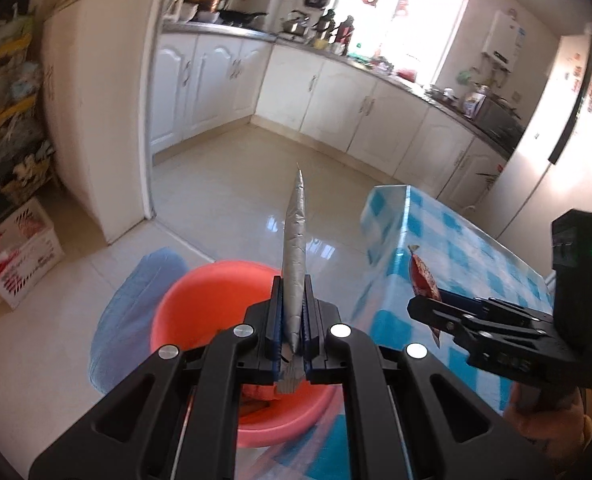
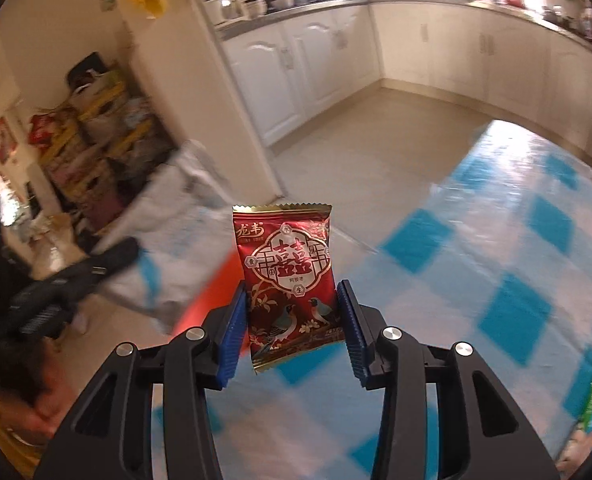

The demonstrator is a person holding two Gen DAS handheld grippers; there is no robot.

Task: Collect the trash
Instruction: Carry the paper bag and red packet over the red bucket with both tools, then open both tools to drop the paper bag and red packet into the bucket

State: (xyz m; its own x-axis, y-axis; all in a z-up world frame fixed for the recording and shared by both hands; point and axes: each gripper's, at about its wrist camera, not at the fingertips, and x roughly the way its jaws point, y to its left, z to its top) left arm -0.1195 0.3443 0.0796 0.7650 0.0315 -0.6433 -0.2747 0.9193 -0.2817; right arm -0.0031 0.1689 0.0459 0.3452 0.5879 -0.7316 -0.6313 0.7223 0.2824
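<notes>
Left wrist: 1 silver wrapper (image 1: 294, 264) pinched in left gripper (image 1: 294, 304) (over 1 basin (image 1: 200, 300)), right gripper (image 2: 292, 320) grips 1 red packet (image 2: 288, 276).

Left tongs (image 1: 292, 312): jaws closed tight on a silver wrapper (image 1: 294, 256), pointing obliquely downward. Right tongs (image 2: 292, 320): blue pads (image 2: 351, 332) pressed on the edges of a red packet (image 2: 290, 280), also angled downward. A hand (image 1: 543, 420) grips the right handle.

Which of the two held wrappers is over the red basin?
The silver wrapper, pinched in the left gripper, stands above the red basin. The red packet, in the right gripper, is over the checked table instead.
</notes>
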